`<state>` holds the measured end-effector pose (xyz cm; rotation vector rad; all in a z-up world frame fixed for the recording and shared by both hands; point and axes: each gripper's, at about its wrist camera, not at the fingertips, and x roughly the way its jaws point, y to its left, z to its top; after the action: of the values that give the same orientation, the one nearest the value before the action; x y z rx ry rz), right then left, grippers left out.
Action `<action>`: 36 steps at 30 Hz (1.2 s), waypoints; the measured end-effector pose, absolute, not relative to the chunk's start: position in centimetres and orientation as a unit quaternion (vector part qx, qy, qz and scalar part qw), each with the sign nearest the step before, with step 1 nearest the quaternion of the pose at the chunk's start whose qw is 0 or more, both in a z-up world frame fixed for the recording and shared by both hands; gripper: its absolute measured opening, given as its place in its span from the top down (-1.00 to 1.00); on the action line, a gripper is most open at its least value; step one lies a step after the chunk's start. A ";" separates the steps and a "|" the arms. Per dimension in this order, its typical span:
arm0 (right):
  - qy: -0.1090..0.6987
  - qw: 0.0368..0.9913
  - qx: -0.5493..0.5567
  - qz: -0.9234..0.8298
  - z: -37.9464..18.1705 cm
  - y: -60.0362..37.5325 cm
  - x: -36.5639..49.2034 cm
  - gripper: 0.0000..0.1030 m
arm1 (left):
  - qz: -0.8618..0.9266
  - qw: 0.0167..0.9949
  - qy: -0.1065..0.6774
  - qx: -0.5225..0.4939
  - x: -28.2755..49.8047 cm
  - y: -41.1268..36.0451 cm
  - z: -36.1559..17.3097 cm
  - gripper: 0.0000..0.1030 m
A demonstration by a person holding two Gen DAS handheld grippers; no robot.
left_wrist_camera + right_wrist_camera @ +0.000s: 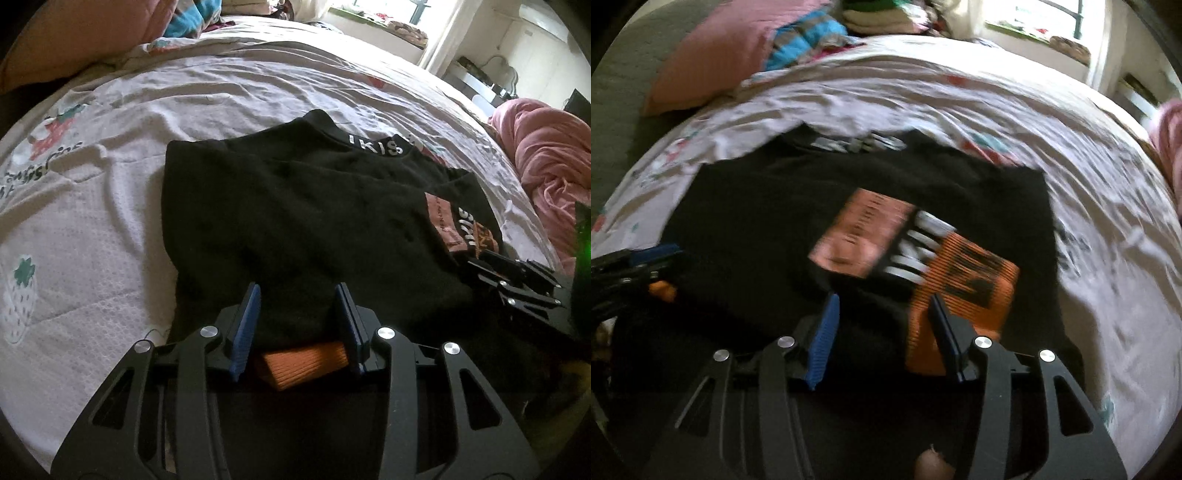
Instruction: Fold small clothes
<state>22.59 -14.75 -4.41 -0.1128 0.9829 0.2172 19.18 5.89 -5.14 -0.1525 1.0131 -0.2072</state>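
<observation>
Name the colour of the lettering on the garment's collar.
White lettering on the black garment; left wrist view shows it best.

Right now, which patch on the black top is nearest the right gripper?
The striped orange patch, beside the right gripper's finger; the pink patch lies farther away.

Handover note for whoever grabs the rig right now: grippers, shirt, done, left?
Left gripper: jaws part open astride the near hem of the black shirt, pads not visibly pressing.
Right gripper: jaws open over the hem by the orange print, holding nothing.
Shirt lies on the bed sheet, collar away, sides apparently folded in.
Left: grip the hem, fold it up toward the collar.
</observation>
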 end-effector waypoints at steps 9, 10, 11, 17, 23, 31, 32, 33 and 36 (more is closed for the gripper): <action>0.464 0.879 -0.029 0.105 -4.4 -15.7 22.1 -0.06 | -0.096 0.870 0.480 -0.060 19.1 5.5 -5.1 0.34; 0.462 0.880 -0.027 0.106 -4.3 -15.9 21.9 -0.06 | -0.096 0.870 0.480 -0.061 19.0 5.6 -5.0 0.34; 0.458 0.882 -0.026 0.106 -4.1 -15.9 21.7 -0.06 | -0.096 0.870 0.480 -0.061 19.0 5.6 -5.0 0.34; 0.442 0.890 -0.019 0.111 -3.1 -16.2 20.5 -0.16 | -0.102 0.875 0.468 -0.062 17.7 5.8 -4.0 0.34; 0.430 0.895 -0.024 0.119 -2.1 -15.8 19.3 -0.26 | -0.105 0.878 0.462 -0.064 16.7 5.7 -3.6 0.34; 0.409 0.904 -0.017 0.119 -0.6 -15.8 18.2 -0.50 | -0.104 0.887 0.445 -0.065 15.8 5.7 -2.4 0.21; 0.406 0.906 -0.018 0.119 -0.5 -15.7 18.0 -0.53 | -0.102 0.888 0.443 -0.067 15.7 5.9 -2.2 0.14; 0.400 0.908 -0.018 0.119 -0.2 -15.7 17.8 -0.61 | -0.098 0.889 0.441 -0.069 15.6 6.1 -1.9 0.05; 0.388 0.913 -0.017 0.121 0.3 -15.7 17.3 -0.74 | -0.092 0.894 0.431 -0.080 15.2 6.7 -1.2 -0.12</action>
<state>17.34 -15.71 0.29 -0.0356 0.7997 0.2491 15.17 6.67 -1.25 -0.1650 0.8938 -0.1899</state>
